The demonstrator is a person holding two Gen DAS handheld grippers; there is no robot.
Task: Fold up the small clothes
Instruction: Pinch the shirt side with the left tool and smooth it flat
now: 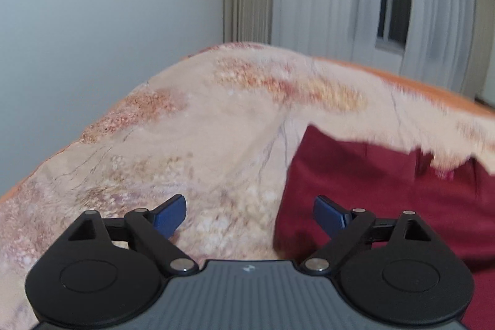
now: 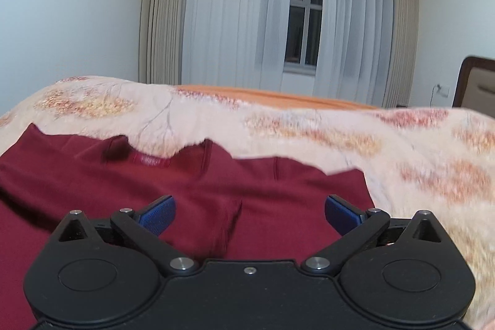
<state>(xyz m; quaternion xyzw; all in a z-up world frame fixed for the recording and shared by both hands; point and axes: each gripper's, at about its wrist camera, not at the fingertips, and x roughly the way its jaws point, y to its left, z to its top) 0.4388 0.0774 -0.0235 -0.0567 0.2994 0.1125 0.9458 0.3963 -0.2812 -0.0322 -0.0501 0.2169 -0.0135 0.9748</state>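
Both grippers, left [image 1: 249, 215] and right [image 2: 250, 214], spread wide, pinching nothing. Maroon garment [image 2: 216, 184] flat on near bedspread [image 2: 417, 150], under both. Risk: loose folded layers slipping, grabbing bedspread too.

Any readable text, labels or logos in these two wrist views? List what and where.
No text reads.
Neck label on the dark red garment, a lighter red strip: marks too blurred to read.
Small pale emblem on the ribbed grey body of the left gripper: a logo shape, no legible letters.
Floral patterned bedspread: print only, no words.
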